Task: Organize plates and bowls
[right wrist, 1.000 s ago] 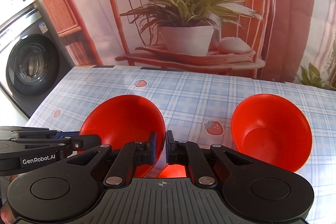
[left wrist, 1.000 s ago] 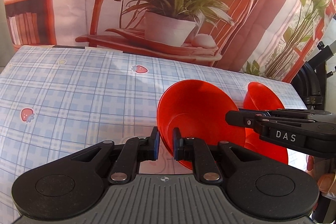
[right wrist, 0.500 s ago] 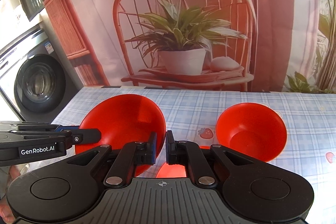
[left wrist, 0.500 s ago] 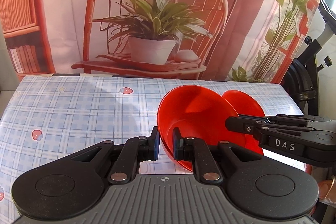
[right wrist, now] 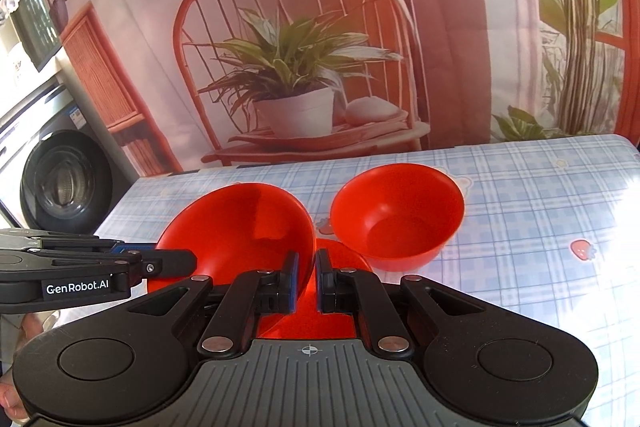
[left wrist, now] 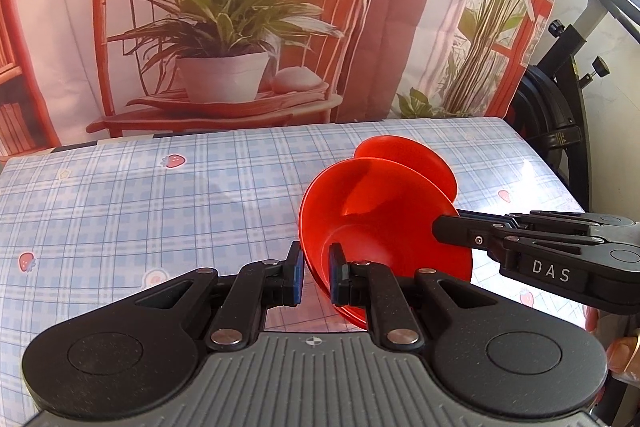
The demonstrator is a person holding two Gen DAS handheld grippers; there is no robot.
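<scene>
Mounted low behind each pair of fingers, facing forward and slightly down over the worktop (left wrist: 160, 195) toward the printed backdrop (right wrist: 360, 7) at the far side. Left view close on the held red bowl (left wrist: 380, 223); right view close on the same bowl (right wrist: 248, 227) from its right. Shared: held bowl, second bowl (right wrist: 400, 215), worktop, backdrop.

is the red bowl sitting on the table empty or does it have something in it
Empty: the right wrist view looks into the free red bowl on the tablecloth and shows only bare red interior.
</scene>
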